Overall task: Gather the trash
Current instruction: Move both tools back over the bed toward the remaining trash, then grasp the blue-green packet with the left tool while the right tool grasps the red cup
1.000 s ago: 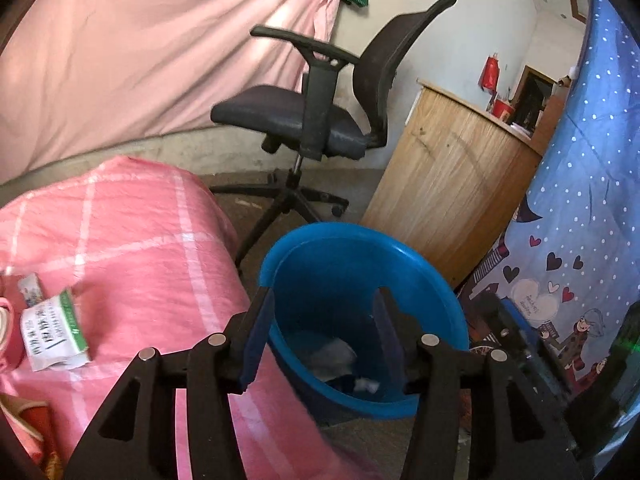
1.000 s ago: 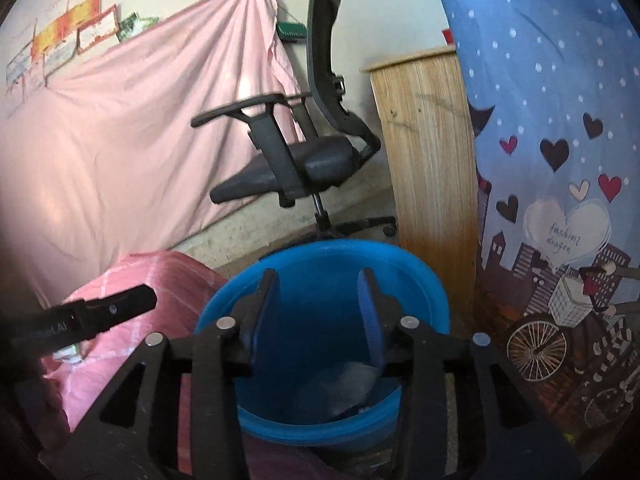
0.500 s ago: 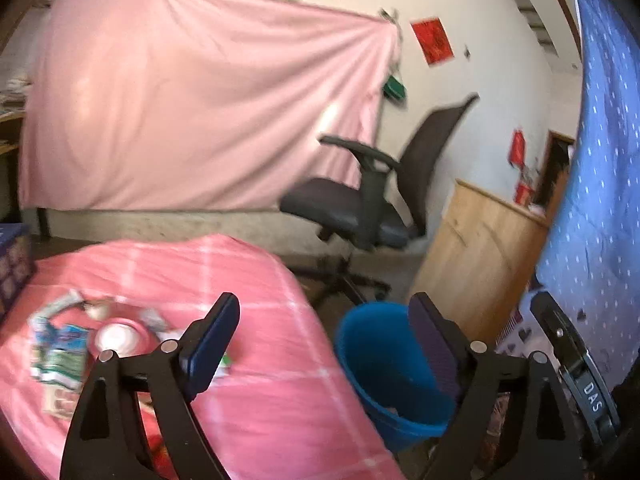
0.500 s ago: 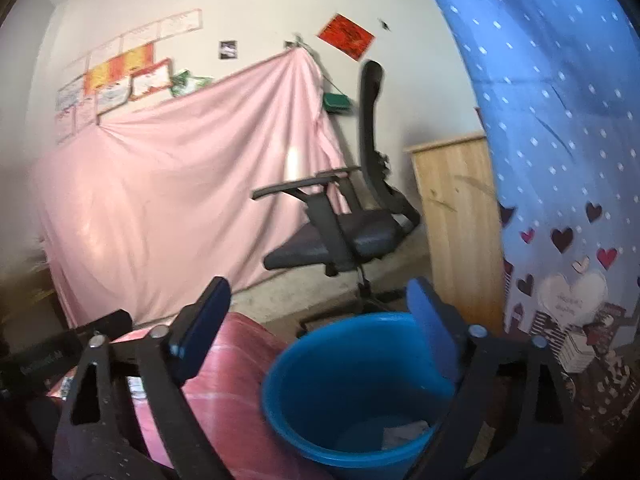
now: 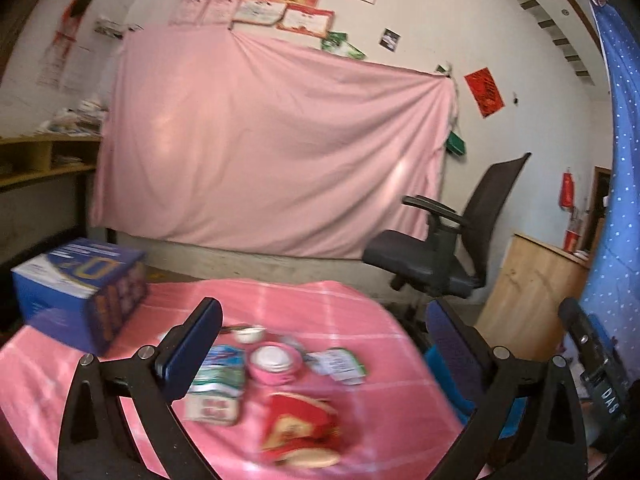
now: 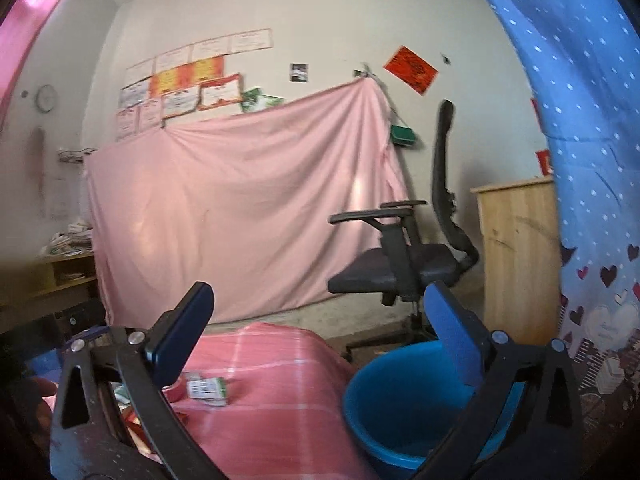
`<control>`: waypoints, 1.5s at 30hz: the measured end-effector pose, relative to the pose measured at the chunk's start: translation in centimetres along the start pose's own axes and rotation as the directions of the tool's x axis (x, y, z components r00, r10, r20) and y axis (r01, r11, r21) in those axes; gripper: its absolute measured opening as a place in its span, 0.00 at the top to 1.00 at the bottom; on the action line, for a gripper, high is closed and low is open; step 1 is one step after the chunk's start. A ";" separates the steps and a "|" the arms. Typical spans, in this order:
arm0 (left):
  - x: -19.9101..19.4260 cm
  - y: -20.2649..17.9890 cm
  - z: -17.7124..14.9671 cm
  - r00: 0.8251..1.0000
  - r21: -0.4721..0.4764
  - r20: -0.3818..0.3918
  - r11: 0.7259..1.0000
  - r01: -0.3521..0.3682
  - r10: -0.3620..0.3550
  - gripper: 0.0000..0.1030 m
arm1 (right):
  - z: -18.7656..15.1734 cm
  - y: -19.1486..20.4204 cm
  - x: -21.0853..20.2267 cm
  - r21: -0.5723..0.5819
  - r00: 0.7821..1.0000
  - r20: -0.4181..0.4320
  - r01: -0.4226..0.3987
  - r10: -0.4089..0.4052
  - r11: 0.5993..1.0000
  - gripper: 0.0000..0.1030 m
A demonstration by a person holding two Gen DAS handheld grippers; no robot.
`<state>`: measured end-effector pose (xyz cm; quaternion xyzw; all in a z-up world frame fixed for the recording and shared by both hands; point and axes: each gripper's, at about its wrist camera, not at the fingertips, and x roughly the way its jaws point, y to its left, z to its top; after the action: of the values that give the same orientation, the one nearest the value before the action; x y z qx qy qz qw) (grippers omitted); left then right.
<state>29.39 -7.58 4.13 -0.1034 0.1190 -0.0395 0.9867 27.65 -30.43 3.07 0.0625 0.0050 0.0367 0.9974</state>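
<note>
My left gripper (image 5: 322, 312) hovers above the pink checked table (image 5: 372, 408), its jaws opening with nothing between them. Below it lies blurred trash: a red packet (image 5: 300, 428), a green-white packet (image 5: 340, 364), a blue-green packet (image 5: 218, 372) and a pink round tub (image 5: 274, 364). The blue bin (image 6: 384, 400) stands on the floor at the table's right edge, under my right gripper (image 6: 319, 296), which is wide open and holds nothing. The green-white packet (image 6: 208, 388) shows left of the bin. The bin's bottom is hidden.
A blue carton (image 5: 80, 288) stands on the table's far left. A black office chair (image 6: 400, 264) and a wooden cabinet (image 6: 520, 256) stand behind the bin. A blue dotted curtain (image 6: 580, 120) hangs at the right. A pink sheet (image 5: 272, 152) covers the back wall.
Both grippers have lifted away from the bin's mouth and widened their jaws. The left one swung left to face the trash on the table. The right one now looks level.
</note>
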 end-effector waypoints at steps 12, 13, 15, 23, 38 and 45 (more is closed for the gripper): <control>-3.1 5.4 -3.1 0.990 0.037 0.025 0.990 -0.139 0.138 0.03 | -2.3 6.5 0.6 -0.113 0.984 -0.074 -0.168 0.160 0.979 0.00; -3.2 5.9 -3.4 0.989 0.039 0.021 0.988 -0.146 0.146 0.03 | -2.6 6.9 0.8 -0.121 0.981 -0.091 -0.179 0.169 0.976 0.00; -3.2 6.9 -3.9 0.987 0.046 0.003 0.986 -0.158 0.158 0.03 | -3.3 7.7 1.3 -0.133 0.974 -0.132 -0.202 0.185 0.970 0.00; -2.1 10.5 -5.9 0.978 0.041 -0.113 0.984 -0.173 0.177 0.03 | -6.6 10.2 5.3 -0.118 0.888 -0.404 -0.289 0.220 0.950 0.00; 1.6 13.2 -7.7 0.937 -0.038 -0.339 0.994 -0.100 0.081 0.22 | -11.4 12.8 9.4 -0.037 0.681 -0.688 -0.379 0.252 0.925 0.00; 3.7 13.5 -7.3 0.922 -0.091 -0.386 0.994 -0.053 0.013 0.31 | -12.2 11.3 11.0 0.035 0.624 -0.740 -0.333 0.249 0.942 0.12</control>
<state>31.93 3.79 -6.49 -0.1408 0.3139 -0.0364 0.9382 37.66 -16.92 -7.73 -0.0102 0.3935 0.2196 0.8927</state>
